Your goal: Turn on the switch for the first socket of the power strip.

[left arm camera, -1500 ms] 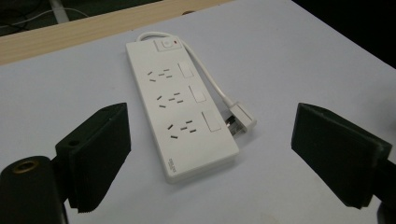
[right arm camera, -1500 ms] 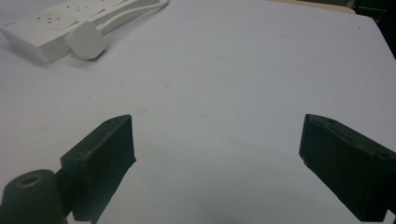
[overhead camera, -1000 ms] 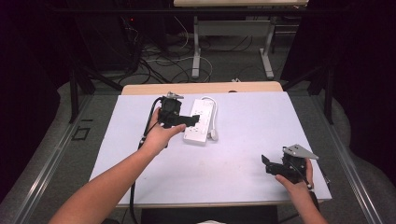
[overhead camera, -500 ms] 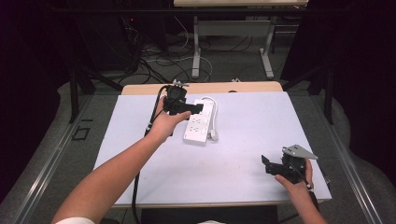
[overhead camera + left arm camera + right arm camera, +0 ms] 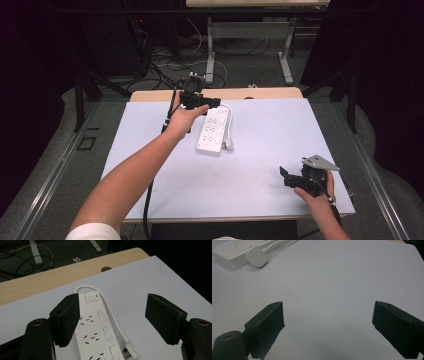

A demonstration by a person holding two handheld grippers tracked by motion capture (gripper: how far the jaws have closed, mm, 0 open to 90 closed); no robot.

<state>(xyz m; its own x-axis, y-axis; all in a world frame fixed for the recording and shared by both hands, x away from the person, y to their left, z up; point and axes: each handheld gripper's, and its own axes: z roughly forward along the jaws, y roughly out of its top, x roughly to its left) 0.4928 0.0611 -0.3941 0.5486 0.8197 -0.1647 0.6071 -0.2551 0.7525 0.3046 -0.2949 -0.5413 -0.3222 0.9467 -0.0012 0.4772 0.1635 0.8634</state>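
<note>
High view first: my left gripper [image 5: 199, 100] hangs over the far end of the white power strip [image 5: 214, 131], which lies lengthwise on the pale sheet covering the table [image 5: 270, 135], a little left of centre and nearer the far edge. My right gripper [image 5: 296, 178] rests low at the near right corner, well apart from the strip.

Left gripper view puts the switch end of the strip between and below my jaws. They stand apart with nothing pressed between them, and they have just been closing somewhat; the strip sits under the gap, not gripped. I can see the rocker switch [image 5: 91, 297] with its small red mark, rows of sockets running toward me, and the white cord [image 5: 110, 310] looping from the far end down the strip's right side to its plug [image 5: 130, 352].

Right gripper view shows that gripper's jaws apart over bare sheet, with the plug [image 5: 257, 257] and the strip's corner far off at the top left.

My reading is that the work in hand is taking hold of the strip at its switch end. To do that well I would come straight down so both pads meet the long sides squarely, and keep the right-hand pad clear of the cord, which lies just beside that edge. Whether the cord touches the housing there I cannot quite tell. I'd shut slowly, since a smooth plastic case can skate sideways under uneven pressure.
</note>
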